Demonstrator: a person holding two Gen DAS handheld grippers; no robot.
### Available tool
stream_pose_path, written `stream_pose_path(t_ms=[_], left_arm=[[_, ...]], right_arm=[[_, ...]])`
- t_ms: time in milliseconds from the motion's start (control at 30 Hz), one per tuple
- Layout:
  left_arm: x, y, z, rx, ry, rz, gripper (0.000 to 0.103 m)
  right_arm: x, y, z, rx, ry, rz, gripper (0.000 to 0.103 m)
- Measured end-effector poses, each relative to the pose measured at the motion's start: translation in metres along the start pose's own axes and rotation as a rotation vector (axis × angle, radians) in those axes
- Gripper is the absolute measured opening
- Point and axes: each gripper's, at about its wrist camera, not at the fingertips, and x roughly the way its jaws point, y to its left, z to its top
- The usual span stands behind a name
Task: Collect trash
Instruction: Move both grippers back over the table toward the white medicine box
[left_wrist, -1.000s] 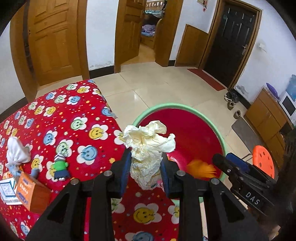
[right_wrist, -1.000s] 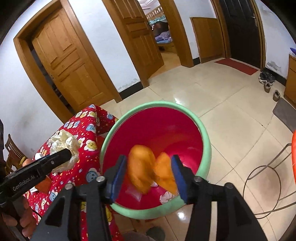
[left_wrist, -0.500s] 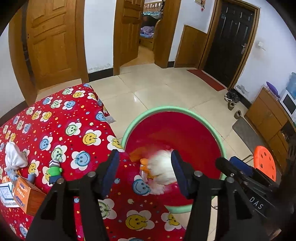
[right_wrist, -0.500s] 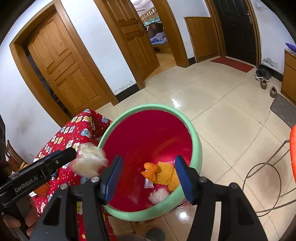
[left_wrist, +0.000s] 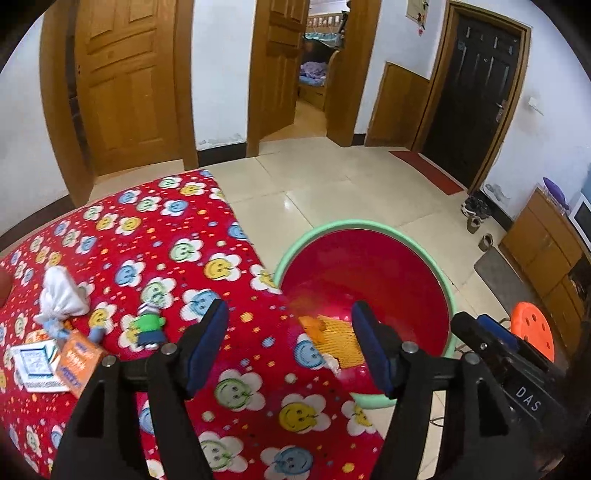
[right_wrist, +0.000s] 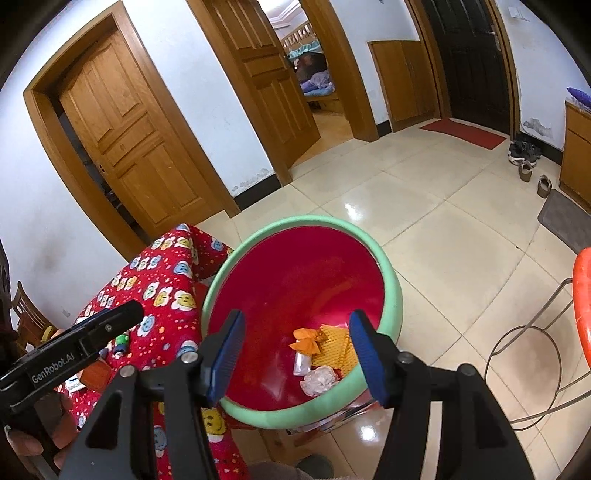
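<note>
In our left wrist view, the left gripper (left_wrist: 290, 339) has let go of the crumpled paper wad it pinched a second ago; its jaws are opening, wide apart with nothing between them. It hangs over the edge of the table's red smiley-flower cloth (left_wrist: 155, 251). At two o'clock from it sits the red bin (left_wrist: 369, 273) with its smooth mint-green rim, and the orange scraps (left_wrist: 332, 332) lie at its bottom. A knotted white bag (left_wrist: 61, 295), a small toy figure (left_wrist: 149, 325) and an orange carton (left_wrist: 75, 360) wait at nine o'clock on the cloth, so we judge more collecting remains.

In our right wrist view, the right gripper (right_wrist: 297, 350) is opening too, empty now that its orange piece has dropped. Straight ahead at twelve o'clock, inside the glossy bin, lie the folded orange wrapper (right_wrist: 308, 341), a waffle-textured yellow sheet (right_wrist: 338, 345) and the pale paper wad (right_wrist: 319, 380).
</note>
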Motion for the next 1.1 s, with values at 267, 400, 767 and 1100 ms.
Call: stream_pose_path(t_ms=[267,400,767,1100], left_arm=[[-0.031,0.027,-0.012,-0.047,-0.031,0.054,0.071],[-0.049,0.046,-0.019,-0.083,-0.051,0.082,0.074],[-0.09,0.109,-0.041,-0.185,-0.091,0.187,0.076],[-0.104,0.176,-0.066,-0.298,-0.073,0.291,0.078]], right_arm=[[-0.016,0.022,-0.005,-0.027,-0.018,0.03,0.066],[-0.025,0.038,-0.01,-0.052,-0.024,0.054,0.067],[-0.039,0.085,-0.027,-0.121,-0.028,0.12,0.07],[-0.036,0.119,-0.043,-0.161,-0.004,0.16,0.076]])
